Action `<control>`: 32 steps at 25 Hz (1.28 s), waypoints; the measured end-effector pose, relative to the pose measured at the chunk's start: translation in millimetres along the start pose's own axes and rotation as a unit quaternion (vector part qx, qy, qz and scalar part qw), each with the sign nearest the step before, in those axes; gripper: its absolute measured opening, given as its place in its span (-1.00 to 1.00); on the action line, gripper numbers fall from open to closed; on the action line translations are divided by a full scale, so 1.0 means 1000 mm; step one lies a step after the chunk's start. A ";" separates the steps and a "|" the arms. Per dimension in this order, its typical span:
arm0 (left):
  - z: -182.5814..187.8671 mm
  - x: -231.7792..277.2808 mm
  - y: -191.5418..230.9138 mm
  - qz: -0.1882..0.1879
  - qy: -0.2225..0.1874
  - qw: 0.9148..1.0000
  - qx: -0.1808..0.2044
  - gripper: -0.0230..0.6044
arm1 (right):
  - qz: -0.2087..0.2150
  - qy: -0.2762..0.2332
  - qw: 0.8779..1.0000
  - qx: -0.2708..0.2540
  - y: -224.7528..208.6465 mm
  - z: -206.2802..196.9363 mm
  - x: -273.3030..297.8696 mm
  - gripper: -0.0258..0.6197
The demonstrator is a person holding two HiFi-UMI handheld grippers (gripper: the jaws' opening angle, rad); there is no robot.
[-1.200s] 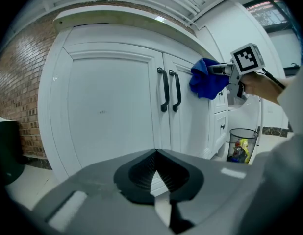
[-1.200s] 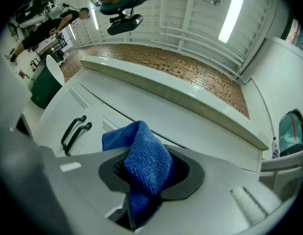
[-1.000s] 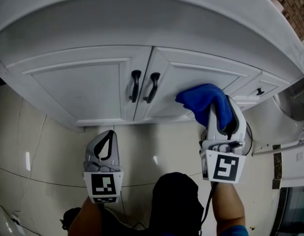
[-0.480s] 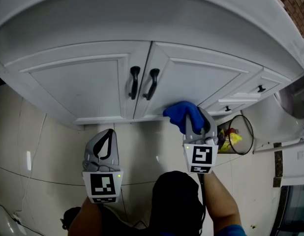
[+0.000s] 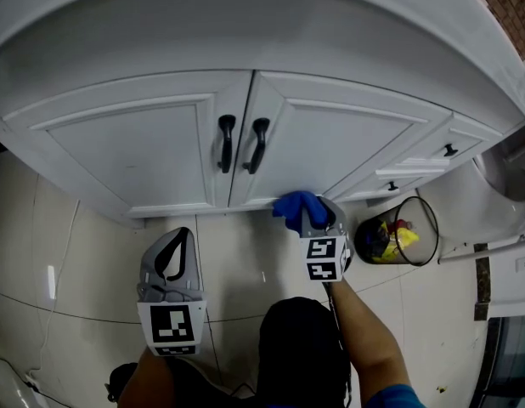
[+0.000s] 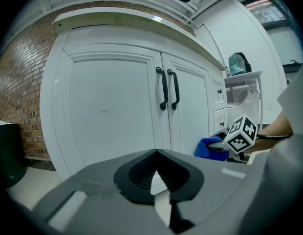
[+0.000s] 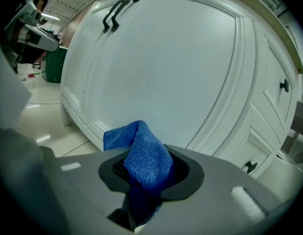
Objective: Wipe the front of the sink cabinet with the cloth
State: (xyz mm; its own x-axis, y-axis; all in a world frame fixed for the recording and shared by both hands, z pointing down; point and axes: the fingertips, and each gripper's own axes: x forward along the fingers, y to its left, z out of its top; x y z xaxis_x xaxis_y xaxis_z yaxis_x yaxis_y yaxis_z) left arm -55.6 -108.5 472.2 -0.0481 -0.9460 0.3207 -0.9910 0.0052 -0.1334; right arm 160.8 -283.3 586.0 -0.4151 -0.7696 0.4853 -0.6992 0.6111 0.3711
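Note:
The white sink cabinet (image 5: pixel 322 138) fills the upper head view, its two doors meeting at a pair of black handles (image 5: pixel 239 145). My right gripper (image 5: pixel 307 213) is shut on a blue cloth (image 5: pixel 296 206) and holds it against the bottom edge of the right door. In the right gripper view the blue cloth (image 7: pixel 141 155) bunches out of the jaws just in front of the right door panel (image 7: pixel 166 67). My left gripper (image 5: pixel 171 266) hangs low over the floor, shut and holding nothing, away from the cabinet. The left gripper view shows both cabinet doors (image 6: pixel 112 106) and the cloth (image 6: pixel 210 148) beside the right gripper.
A small wire bin (image 5: pixel 397 232) with yellow and red rubbish stands on the tiled floor (image 5: pixel 67 262) to the right of the cloth. Drawers with black knobs (image 5: pixel 449 150) flank the right door. A white appliance (image 5: pixel 500 228) stands at the far right.
My right gripper has carried the cloth down and to the left across the right door, from its middle to its bottom edge. The left gripper has barely moved.

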 end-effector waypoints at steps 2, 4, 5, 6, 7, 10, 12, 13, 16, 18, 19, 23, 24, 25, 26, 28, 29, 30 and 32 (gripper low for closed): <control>0.001 0.000 0.000 0.002 -0.005 1.000 -0.008 -0.91 | 0.004 0.008 1.000 0.009 0.001 -0.004 0.000 -0.57; 0.002 0.001 -0.001 0.004 -0.012 1.000 -0.018 -0.91 | 0.002 -0.006 1.000 0.026 -0.004 0.005 -0.011 -0.57; 0.002 0.002 -0.001 0.003 -0.012 1.000 -0.019 -0.91 | -0.001 -0.021 0.999 0.032 -0.009 0.016 -0.021 -0.57; 0.002 0.003 -0.001 0.003 -0.013 1.000 -0.021 -0.91 | -0.005 -0.042 0.998 0.036 -0.016 0.030 -0.035 -0.57; 0.002 0.004 -0.002 0.002 -0.013 1.000 -0.022 -0.91 | -0.011 -0.067 0.997 0.039 -0.023 0.046 -0.050 -0.57; 0.002 0.006 -0.005 -0.004 -0.010 1.000 -0.015 -0.91 | -0.040 -0.168 0.984 0.054 -0.053 0.109 -0.109 -0.57; 0.000 0.008 -0.008 -0.012 -0.001 1.000 -0.002 -0.91 | -0.075 -0.230 0.969 0.058 -0.079 0.150 -0.152 -0.57; -0.001 0.008 -0.009 -0.014 0.000 1.000 0.002 -0.91 | -0.094 -0.258 0.960 0.054 -0.093 0.170 -0.173 -0.57; 0.001 0.009 -0.012 -0.013 -0.004 1.000 -0.005 -0.91 | -0.152 -0.344 0.925 0.041 -0.134 0.227 -0.230 -0.57; 0.002 0.007 -0.016 -0.015 -0.004 1.000 -0.006 -0.91 | -0.185 -0.385 0.903 0.034 -0.155 0.257 -0.259 -0.57; 0.002 0.006 -0.017 -0.016 -0.002 1.000 -0.002 -0.91 | -0.195 -0.400 0.895 0.027 -0.162 0.271 -0.268 -0.57; 0.007 0.003 -0.020 -0.011 -0.009 1.000 -0.006 -0.91 | -0.213 -0.413 0.886 -0.005 -0.172 0.301 -0.263 -0.57; 0.008 0.002 -0.021 -0.010 -0.010 1.000 -0.004 -0.91 | -0.211 -0.405 0.890 -0.013 -0.169 0.302 -0.255 -0.57; 0.009 0.001 -0.021 -0.009 -0.009 1.000 -0.003 -0.91 | -0.207 -0.396 0.894 -0.019 -0.166 0.300 -0.248 -0.57; 0.010 0.000 -0.021 -0.007 -0.012 1.000 -0.007 -0.91 | -0.204 -0.387 0.899 -0.021 -0.163 0.294 -0.241 -0.57; 0.011 0.001 -0.020 -0.005 -0.014 1.000 -0.012 -0.91 | -0.196 -0.369 0.908 -0.016 -0.159 0.277 -0.229 -0.57; 0.009 0.002 -0.020 -0.007 -0.010 1.000 -0.005 -0.91 | -0.192 -0.360 0.913 -0.012 -0.158 0.267 -0.222 -0.57; 0.007 0.003 -0.021 -0.009 -0.005 1.000 0.003 -0.91 | -0.188 -0.350 0.918 -0.009 -0.156 0.258 -0.215 -0.57; 0.006 0.005 -0.022 -0.012 -0.002 1.000 0.008 -0.91 | -0.178 -0.329 0.927 -0.005 -0.151 0.238 -0.200 -0.57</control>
State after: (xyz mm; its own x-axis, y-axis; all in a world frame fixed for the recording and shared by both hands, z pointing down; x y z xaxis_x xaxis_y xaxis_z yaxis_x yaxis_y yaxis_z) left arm -32.9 -115.0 471.5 -0.0235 -0.9469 0.3207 -0.9897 -0.0233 -0.1414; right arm 210.7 -265.5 244.0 -0.4261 -0.8676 -0.2564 -0.8559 0.2949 0.4248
